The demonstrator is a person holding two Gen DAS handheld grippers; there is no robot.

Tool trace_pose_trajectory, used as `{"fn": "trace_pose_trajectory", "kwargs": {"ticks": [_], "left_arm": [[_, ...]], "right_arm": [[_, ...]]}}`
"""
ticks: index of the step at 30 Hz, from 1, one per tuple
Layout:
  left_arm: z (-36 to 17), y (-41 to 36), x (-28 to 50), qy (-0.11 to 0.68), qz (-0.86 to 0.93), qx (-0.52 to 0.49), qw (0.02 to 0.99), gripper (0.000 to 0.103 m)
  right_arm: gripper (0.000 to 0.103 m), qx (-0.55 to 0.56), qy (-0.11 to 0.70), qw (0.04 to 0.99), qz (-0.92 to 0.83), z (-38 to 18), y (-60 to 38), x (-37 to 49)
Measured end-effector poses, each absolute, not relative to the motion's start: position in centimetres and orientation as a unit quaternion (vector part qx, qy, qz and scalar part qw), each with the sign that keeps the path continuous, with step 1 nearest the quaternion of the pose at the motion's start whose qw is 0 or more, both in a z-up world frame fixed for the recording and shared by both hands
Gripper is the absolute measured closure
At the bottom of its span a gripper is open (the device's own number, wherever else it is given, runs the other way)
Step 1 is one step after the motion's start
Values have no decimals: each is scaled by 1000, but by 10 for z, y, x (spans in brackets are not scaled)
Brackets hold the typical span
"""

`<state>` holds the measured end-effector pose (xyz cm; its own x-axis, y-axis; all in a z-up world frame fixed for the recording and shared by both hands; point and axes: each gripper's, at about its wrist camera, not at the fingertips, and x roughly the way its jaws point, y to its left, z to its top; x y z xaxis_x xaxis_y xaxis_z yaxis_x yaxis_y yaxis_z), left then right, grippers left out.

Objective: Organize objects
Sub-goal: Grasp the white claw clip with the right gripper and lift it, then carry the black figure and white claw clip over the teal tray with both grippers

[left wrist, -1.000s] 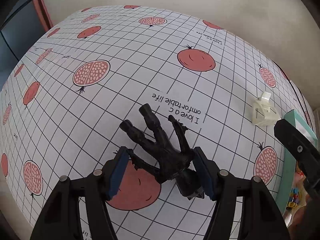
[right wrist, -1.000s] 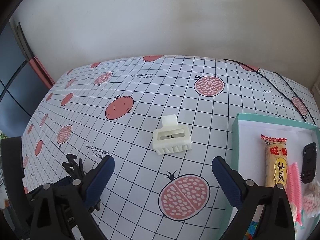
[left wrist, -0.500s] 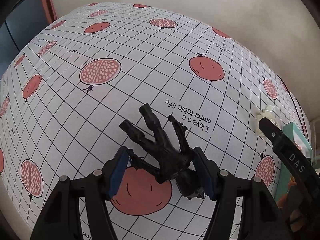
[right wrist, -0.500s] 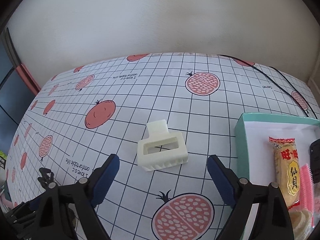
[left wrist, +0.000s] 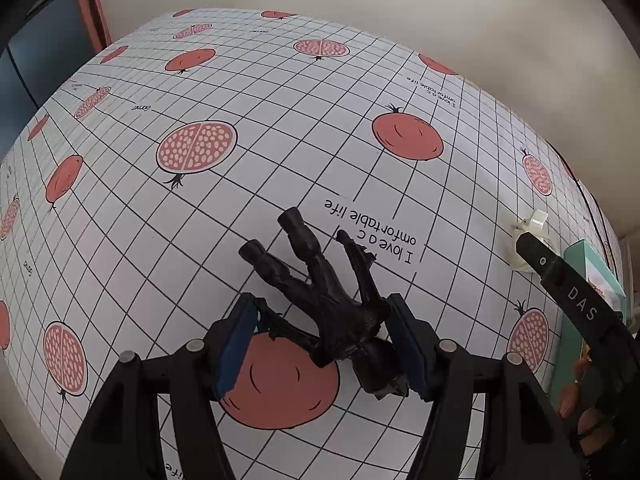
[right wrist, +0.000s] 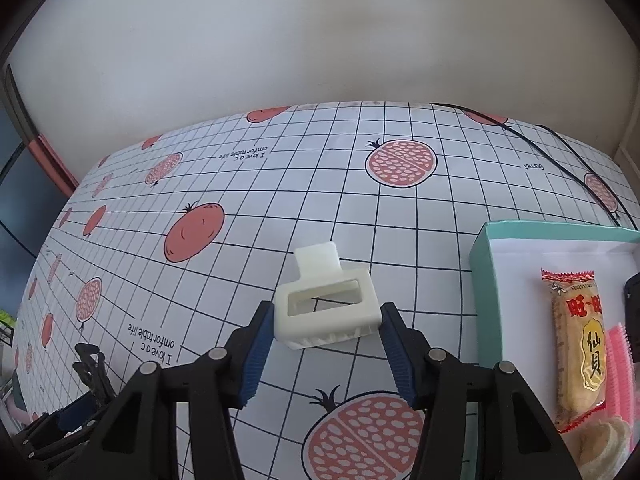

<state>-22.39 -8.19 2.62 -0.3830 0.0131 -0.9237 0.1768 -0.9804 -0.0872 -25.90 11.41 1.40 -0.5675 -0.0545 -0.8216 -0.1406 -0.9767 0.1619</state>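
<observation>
Item 1, my left tool (left wrist: 324,344): blue-padded fingers (left wrist: 236,344) closed on the black toy figure (left wrist: 320,292), pinching it at the torso. The figure's legs point forward past the fingertips, over the printed line "I love a comfortable life"; its head end sits back between the pads. Whether it is lifted clear of the desk (left wrist: 240,100) or resting on it, I cannot tell.

Item 2, my right tool (right wrist: 326,344): fingers spread, one pad on each side of the white hair claw clip (right wrist: 326,312). The left pad sits just beside the clip's left end and the right pad just beside its right end; I cannot tell whether either one touches it. The clip lies on the desk (right wrist: 280,184), teeth toward me, tab pointing away.

Item 3, teal box (right wrist: 482,264): on the desk to the right of the clip, near but apart from it. White inside. It holds a rice cracker packet (right wrist: 578,344) with red ends, a pink comb-like piece (right wrist: 618,360) beside the packet, and a dark object at the right edge, mostly cut off.

Item 4, desk covering: white cloth with black grid and pomegranate prints. A black cable (right wrist: 560,152) runs across the far right corner.

Item 5, cross-view: the right tool's black finger (left wrist: 560,280) shows in the left view, overlapping the clip (left wrist: 528,232) there.
</observation>
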Motion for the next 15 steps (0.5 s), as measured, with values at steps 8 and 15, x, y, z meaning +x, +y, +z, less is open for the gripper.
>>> {"fn": "trace_pose_trajectory", "kwargs": {"ticks": [8, 15], "left_arm": [[42, -81, -223, 96, -836, 538, 44, 36], [63, -65, -218, 95, -849, 519, 28, 36]], "right_arm": [[47, -458, 97, 23, 884, 30, 118, -251], [47, -444, 83, 24, 892, 52, 131, -233]]}}
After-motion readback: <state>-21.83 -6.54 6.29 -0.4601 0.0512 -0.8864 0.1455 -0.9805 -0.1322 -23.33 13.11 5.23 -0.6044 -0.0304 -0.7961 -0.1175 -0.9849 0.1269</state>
